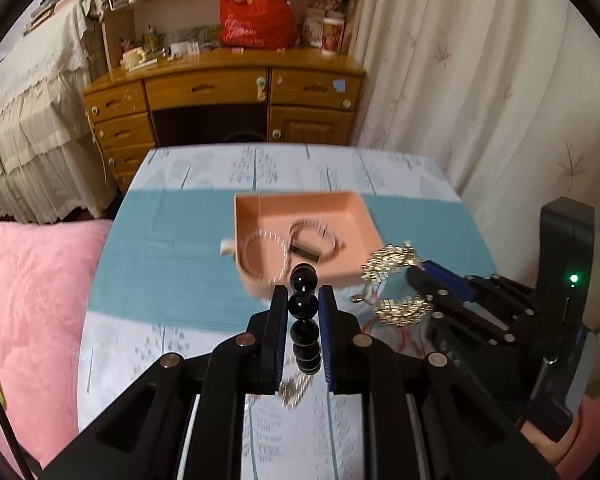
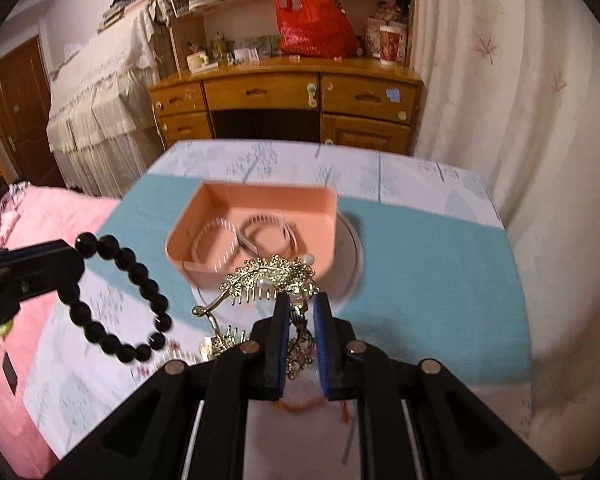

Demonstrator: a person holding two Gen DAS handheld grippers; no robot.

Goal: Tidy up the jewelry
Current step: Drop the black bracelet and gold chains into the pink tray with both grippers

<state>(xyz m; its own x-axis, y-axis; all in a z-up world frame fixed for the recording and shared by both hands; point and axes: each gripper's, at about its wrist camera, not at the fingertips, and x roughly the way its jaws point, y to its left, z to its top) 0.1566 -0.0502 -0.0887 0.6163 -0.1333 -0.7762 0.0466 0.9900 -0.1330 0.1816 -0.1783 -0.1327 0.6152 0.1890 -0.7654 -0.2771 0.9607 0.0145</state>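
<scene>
My left gripper (image 1: 303, 294) is shut on a black bead bracelet (image 1: 303, 306), held above the table just short of the pink tray (image 1: 300, 204). In the right wrist view the bracelet (image 2: 118, 300) hangs as a loop from the left gripper (image 2: 74, 256). My right gripper (image 2: 302, 302) is shut on a gold hair comb with pearls (image 2: 268, 276), near the tray's (image 2: 268, 196) front edge; the comb also shows in the left wrist view (image 1: 394, 280). The tray holds a pearl bracelet (image 1: 260, 248) and a pale band (image 1: 318, 236).
The tray sits on a teal mat (image 2: 420, 260) over a leaf-print tablecloth (image 2: 420, 172). A pink quilt (image 1: 28, 300) lies left of the table. A wooden desk (image 2: 284, 100) with a red bag stands behind, and a curtain (image 2: 520, 120) hangs on the right.
</scene>
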